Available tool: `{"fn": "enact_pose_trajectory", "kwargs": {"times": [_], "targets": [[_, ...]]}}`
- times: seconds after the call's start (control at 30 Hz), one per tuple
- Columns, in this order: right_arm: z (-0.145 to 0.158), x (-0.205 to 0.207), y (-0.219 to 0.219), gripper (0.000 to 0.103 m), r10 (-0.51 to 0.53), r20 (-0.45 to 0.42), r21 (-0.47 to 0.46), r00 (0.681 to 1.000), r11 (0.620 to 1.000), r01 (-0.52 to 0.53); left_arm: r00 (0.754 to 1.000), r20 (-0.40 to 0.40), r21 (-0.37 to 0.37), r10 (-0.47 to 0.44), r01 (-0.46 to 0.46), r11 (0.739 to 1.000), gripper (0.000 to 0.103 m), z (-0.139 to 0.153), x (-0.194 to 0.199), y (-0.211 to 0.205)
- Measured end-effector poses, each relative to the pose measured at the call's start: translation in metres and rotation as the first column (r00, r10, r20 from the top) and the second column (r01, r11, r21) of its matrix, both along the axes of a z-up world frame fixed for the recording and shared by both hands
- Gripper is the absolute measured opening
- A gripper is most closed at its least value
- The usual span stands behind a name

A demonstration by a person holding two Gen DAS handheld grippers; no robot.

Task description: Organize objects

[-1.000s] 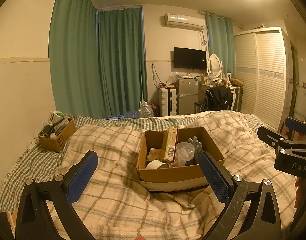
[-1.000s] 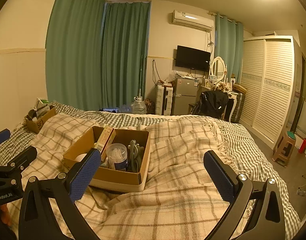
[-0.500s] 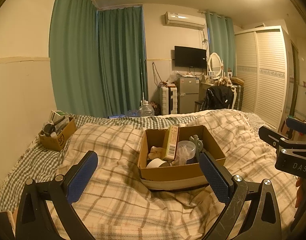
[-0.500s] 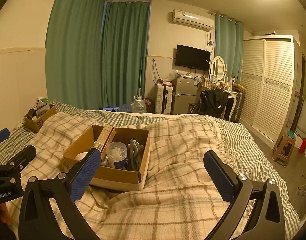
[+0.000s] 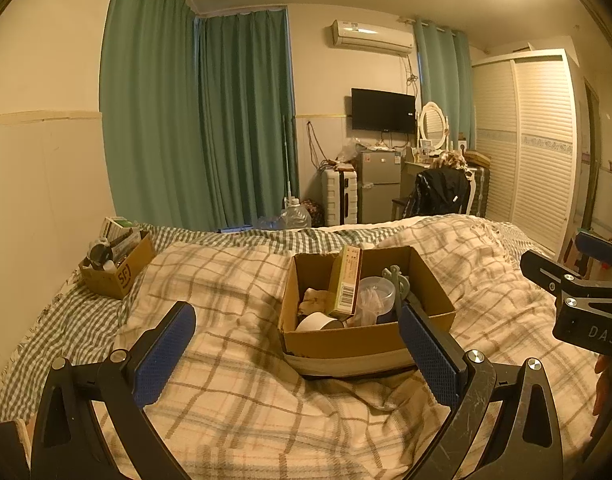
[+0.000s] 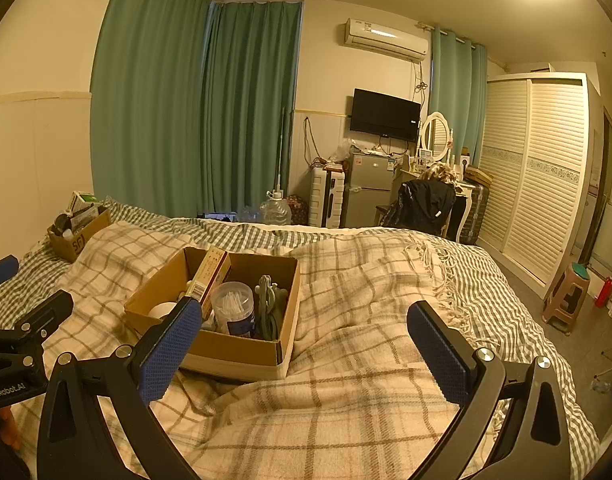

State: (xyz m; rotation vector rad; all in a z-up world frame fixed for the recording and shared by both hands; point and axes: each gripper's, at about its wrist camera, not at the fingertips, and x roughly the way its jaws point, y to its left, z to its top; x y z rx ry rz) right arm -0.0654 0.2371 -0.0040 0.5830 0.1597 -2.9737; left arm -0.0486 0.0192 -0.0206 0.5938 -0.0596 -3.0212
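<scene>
Blanket (image 5: 233, 364) is covering the bed, plaid, rumpled. Cardboard box (image 5: 366, 344) is sitting on it mid-bed, holding a tall carton (image 5: 346, 284), clear tub (image 6: 233, 307), tape roll (image 5: 318, 323). A second box (image 5: 117, 276) is resting near the wall. Left gripper (image 5: 295, 356) and right gripper (image 6: 306, 352) are both hovering, jaws spread, carrying nothing. Scene is fitting either sorting underway or finished. Only the right view is showing the stool (image 6: 566, 298).

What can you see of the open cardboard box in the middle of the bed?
The cardboard box is brown, shallow, rectangular and open-topped, with a pale band round its base. It sits slightly sunk into the plaid blanket. Inside stand a tall printed carton, a clear lidded tub, a grey-green tool and a white roll. Neither gripper touches it.
</scene>
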Motion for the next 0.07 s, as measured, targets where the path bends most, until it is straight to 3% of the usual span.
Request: {"fn": "enact_pose_trajectory", "kwargs": {"times": [0.07], "targets": [[-0.0007,0.0001,0.0001,0.103,0.0,0.001,0.002,1.0,1.0,0.0,1.0,-0.003,0.002,0.002,-0.002,1.0,0.103,-0.0003,0.0001,-0.0011]]}}
